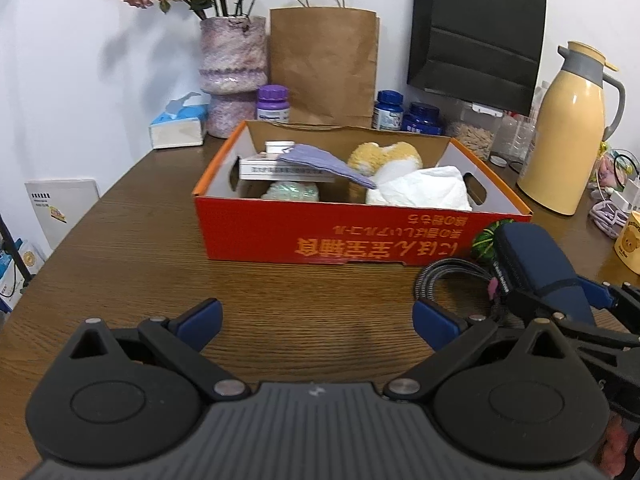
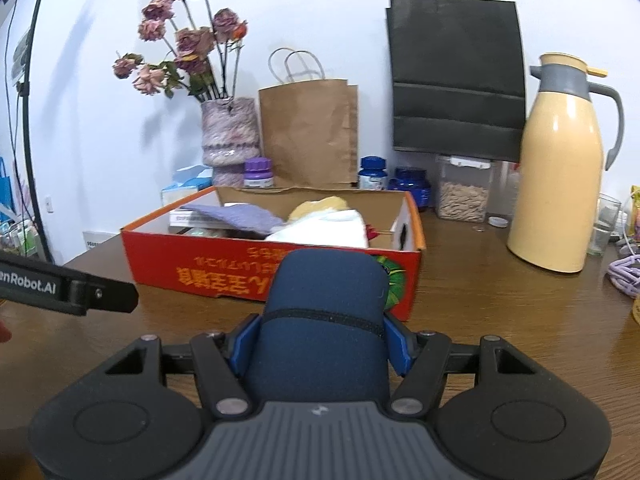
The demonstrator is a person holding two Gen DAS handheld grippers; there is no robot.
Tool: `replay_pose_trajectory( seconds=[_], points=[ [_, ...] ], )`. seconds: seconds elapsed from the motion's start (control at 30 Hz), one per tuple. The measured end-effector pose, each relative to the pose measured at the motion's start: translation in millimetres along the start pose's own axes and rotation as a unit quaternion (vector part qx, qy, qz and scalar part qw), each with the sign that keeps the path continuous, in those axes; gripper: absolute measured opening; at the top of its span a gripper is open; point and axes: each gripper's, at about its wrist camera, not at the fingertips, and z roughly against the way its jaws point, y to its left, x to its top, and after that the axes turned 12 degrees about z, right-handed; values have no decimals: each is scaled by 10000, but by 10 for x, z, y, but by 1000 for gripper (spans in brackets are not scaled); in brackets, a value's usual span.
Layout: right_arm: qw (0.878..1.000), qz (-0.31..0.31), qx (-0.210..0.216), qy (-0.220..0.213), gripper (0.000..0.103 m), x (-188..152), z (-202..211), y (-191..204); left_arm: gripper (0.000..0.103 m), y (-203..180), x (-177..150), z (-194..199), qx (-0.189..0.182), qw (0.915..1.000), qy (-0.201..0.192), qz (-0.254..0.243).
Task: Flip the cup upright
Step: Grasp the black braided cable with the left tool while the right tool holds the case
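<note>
In the left wrist view, the left gripper (image 1: 318, 322) fills the bottom of the frame, its blue-tipped fingers (image 1: 200, 318) spread wide over bare wooden table (image 1: 140, 248) with nothing between them. Above it at centre stands an orange box (image 1: 352, 232) with upside-down print, holding a book, a purple cloth, a yellow plush thing and white paper. At lower right lies the cup (image 1: 536, 264), dark navy with a fabric-like matt skin and a thin black band round it, tilted with its rounded closed end toward the upper left. The right gripper (image 1: 560, 304) reaches in from the right edge, its fingers on the cup's sides. A black braided cable (image 1: 448, 276) lies just left of the cup.

In the right wrist view, the left gripper shows as a black bar (image 2: 80, 288) at mid-left. The cup (image 2: 324, 328) sits at lower centre, clamped between the right gripper's blue fingers (image 2: 244, 340) at its black band, closed end pointing away toward the box (image 2: 224, 268). A cream jug (image 2: 560, 176) stands at the right.
</note>
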Motion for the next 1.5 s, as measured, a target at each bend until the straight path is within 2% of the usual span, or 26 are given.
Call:
replay_pose_trajectory(
  seconds=[0.8,0.9,0.97,1.33,1.5],
  points=[
    [9979,-309,-559,55,63,-201,24,-865,103,-930,-70,-612,-472,9977,478,-104],
    [9976,-349,-595,64,63,-208,26,-900,103,-1048,-60,-677,-419,9977,528,-104],
    [9973,-364,-638,64,63,-208,29,-908,103,-1126,-58,-735,-209,9980,586,-120],
    [9960,-424,-772,153,63,-229,12,-917,103,-1281,-104,-910,-151,9971,739,-99],
    [9956,-414,-826,184,63,-236,-7,-915,103,-1302,-167,-942,-125,9975,672,-194]
  ],
)
